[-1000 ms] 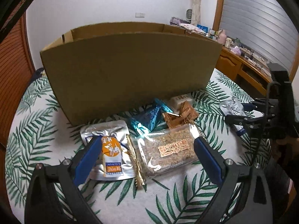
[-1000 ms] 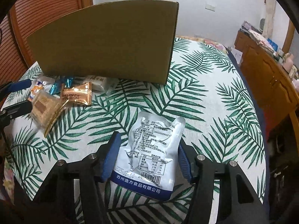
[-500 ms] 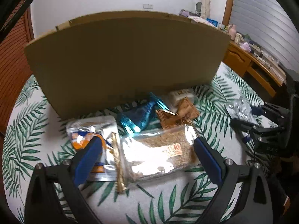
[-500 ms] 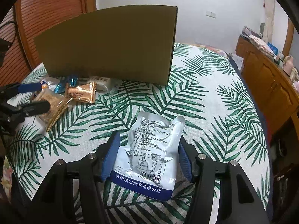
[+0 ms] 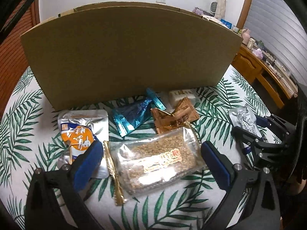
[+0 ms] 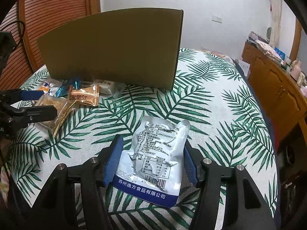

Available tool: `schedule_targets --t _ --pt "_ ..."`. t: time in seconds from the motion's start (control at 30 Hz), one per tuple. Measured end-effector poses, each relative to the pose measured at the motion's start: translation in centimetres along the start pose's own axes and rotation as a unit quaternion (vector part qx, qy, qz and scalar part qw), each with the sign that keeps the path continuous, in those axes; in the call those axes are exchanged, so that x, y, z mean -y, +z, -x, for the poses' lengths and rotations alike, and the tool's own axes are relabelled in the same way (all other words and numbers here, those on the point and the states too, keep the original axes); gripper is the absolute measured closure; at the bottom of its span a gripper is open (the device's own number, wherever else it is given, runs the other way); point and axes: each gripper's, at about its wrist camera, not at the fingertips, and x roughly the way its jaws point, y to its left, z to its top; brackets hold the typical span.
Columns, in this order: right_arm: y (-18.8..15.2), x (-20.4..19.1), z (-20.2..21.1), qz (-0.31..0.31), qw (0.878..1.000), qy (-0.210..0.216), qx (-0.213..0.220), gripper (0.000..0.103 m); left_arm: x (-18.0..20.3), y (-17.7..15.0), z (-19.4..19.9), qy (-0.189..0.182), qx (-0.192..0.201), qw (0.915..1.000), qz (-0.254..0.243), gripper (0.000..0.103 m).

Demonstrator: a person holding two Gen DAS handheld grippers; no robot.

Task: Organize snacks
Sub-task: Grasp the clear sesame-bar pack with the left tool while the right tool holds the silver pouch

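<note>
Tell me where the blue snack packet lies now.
In the left wrist view, the blue packet lies on the table just before the cardboard box, between the silver pouch and the brown packet.

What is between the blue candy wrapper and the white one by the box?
In the left wrist view, a brown wrapper lies between the blue wrapper and the white wrapper.

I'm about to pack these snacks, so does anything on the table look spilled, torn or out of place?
Nothing looks spilled or torn. The silver pouch lies label side up, apart from the other snacks, which sit in a loose pile in front of the cardboard box. The brown wrapper overlaps the clear sesame pack.
</note>
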Motion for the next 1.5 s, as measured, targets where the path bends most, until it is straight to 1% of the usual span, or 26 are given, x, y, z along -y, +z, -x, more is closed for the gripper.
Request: schedule_targets --t 0.17,0.47,0.7,0.83,0.87,0.97,1.0,1.07,1.1,1.17,1.33,1.4,1.5 --pt "0.0 0.0 0.0 0.0 1.0 0.0 0.0 0.043 0.8 0.0 -0.5 0.022 -0.008 0.9997 0.002 0.0" --pt "0.0 0.0 0.0 0.0 1.0 0.0 0.0 0.043 1.2 0.2 -1.1 0.027 -0.027 0.9991 0.019 0.0" --pt "0.1 0.0 0.0 0.0 1.0 0.0 0.0 0.043 2.4 0.1 -2.1 0.038 -0.032 0.9987 0.001 0.0" --pt "0.0 0.0 0.0 0.001 1.0 -0.002 0.002 0.043 3.9 0.0 -2.9 0.057 -0.039 0.9969 -0.037 0.0" --pt "0.0 -0.1 0.0 0.001 1.0 -0.002 0.001 0.043 4.0 0.0 -2.9 0.056 -0.038 0.9969 -0.041 0.0" --pt "-0.1 0.0 0.1 0.001 1.0 -0.003 0.002 0.043 3.8 -0.2 -2.6 0.05 -0.027 0.998 -0.027 0.0" --pt "-0.1 0.0 0.1 0.001 1.0 -0.003 0.002 0.043 3.6 -0.3 -2.4 0.046 -0.023 0.9984 -0.021 0.001" --pt "0.0 -0.1 0.1 0.001 1.0 -0.005 0.003 0.043 3.4 -0.3 -2.0 0.036 -0.013 0.9992 -0.013 0.008" --pt "-0.1 -0.2 0.1 0.002 1.0 -0.006 0.004 0.043 3.3 -0.4 -1.8 0.035 -0.008 0.9993 -0.011 0.009" --pt "-0.1 -0.3 0.1 0.002 1.0 -0.006 0.004 0.043 3.2 -0.7 -1.3 0.033 0.001 0.9994 -0.01 0.016" --pt "-0.1 -0.4 0.1 0.004 1.0 -0.01 0.006 0.043 2.5 -1.3 -0.4 0.022 0.007 0.9997 0.001 0.02" --pt "-0.1 -0.4 0.1 0.005 1.0 -0.01 0.006 0.043 2.3 -1.6 0.0 0.025 0.01 0.9996 0.001 0.02" --pt "-0.1 -0.4 0.2 0.005 1.0 -0.012 0.007 0.043 2.2 -1.8 0.4 0.019 0.011 0.9998 0.002 0.02"
